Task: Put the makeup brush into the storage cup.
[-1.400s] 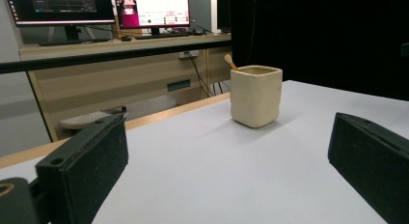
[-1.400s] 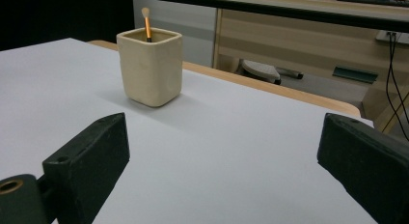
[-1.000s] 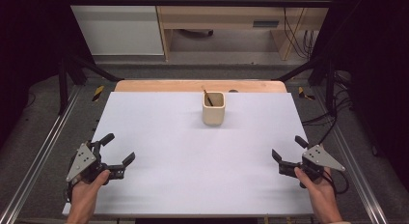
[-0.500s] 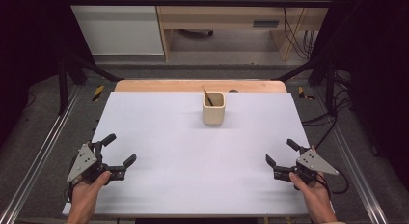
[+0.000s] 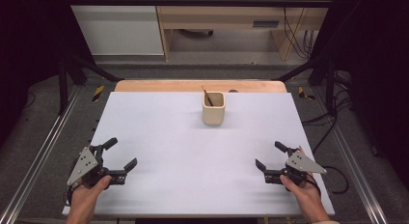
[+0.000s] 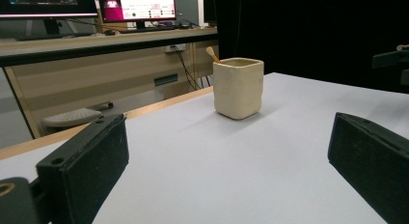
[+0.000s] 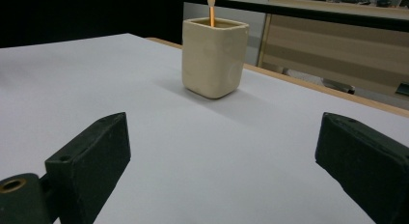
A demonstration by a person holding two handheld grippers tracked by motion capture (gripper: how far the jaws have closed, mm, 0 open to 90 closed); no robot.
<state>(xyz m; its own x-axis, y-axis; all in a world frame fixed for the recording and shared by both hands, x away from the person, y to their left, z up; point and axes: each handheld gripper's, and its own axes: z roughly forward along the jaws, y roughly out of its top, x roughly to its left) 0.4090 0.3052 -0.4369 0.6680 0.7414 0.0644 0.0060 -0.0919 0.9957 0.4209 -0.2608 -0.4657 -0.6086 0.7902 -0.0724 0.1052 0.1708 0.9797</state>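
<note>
Near edge first — the left claw (image 5: 121,155) and the right claw (image 5: 269,155) both sit low over the table (image 5: 159,132), jaws spread wide, pinching nothing. Both point inward and ahead at the cup (image 5: 213,108), upright at the far middle, well apart from each — roughly equidistant — its stick (image 5: 208,97) leaning leftward.

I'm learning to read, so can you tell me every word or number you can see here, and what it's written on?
No text here can be read.
Screens behind the table: coloured panels with writing, too small and blurred to read.
Cup with the stick in it: plain, no writing.
Table: plain white, no writing.
Yellow-and-black striped tape on the floor: a warning pattern, no words.
</note>
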